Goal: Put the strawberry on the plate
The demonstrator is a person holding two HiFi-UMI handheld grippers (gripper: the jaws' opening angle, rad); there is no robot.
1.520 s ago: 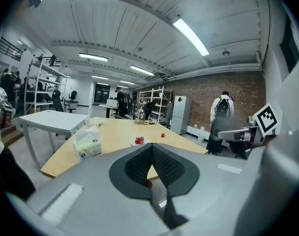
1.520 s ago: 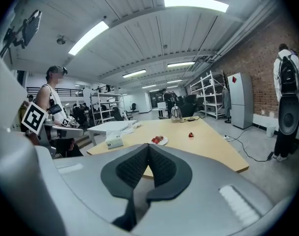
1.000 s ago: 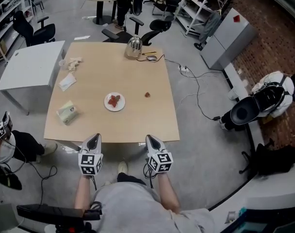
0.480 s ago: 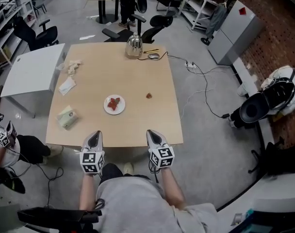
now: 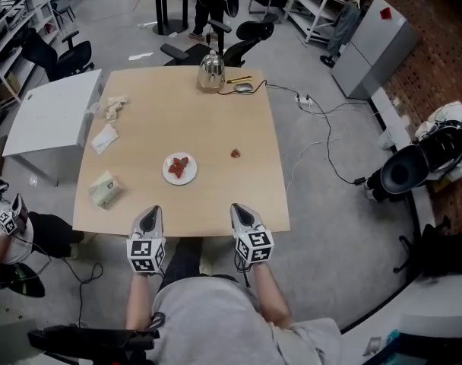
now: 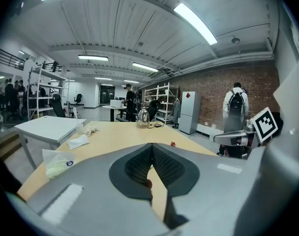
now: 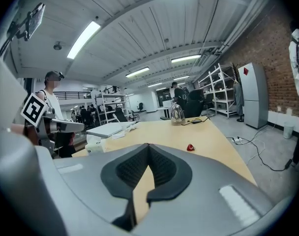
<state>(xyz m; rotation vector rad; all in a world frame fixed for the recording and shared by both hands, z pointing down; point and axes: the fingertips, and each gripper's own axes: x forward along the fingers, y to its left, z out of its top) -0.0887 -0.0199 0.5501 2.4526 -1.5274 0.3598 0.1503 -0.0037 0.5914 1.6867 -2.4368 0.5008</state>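
While you stand at the near edge of the square wooden table [image 5: 140,150], both claws hang just off that edge, side by side and apart from each other. Your left gripper [image 5: 148,214] has its jaws pressed together with nothing between them; its own view shows the dark ribbed pads meeting at the tips. Your right gripper [image 5: 239,211] is closed the same way and is just as empty.

The strawberry [image 5: 235,153] lies on bare tabletop right of centre, farther from you than the right gripper and well apart from it. The white plate [image 5: 172,176] sits to the strawberry's left, near the middle of the table and apart from it, and it carries some red pieces [image 5: 179,163].

At the far edge stands a shiny metal kettle [image 5: 210,72], with a computer mouse [image 5: 245,87] just to its right. Along the left side lie a packet of tissues [image 5: 104,188] nearest you, then a flat white napkin [image 5: 104,138], then a crumpled bit of paper [image 5: 114,105] farther off. A white table [image 5: 41,120] stands beside the wooden one on the left.
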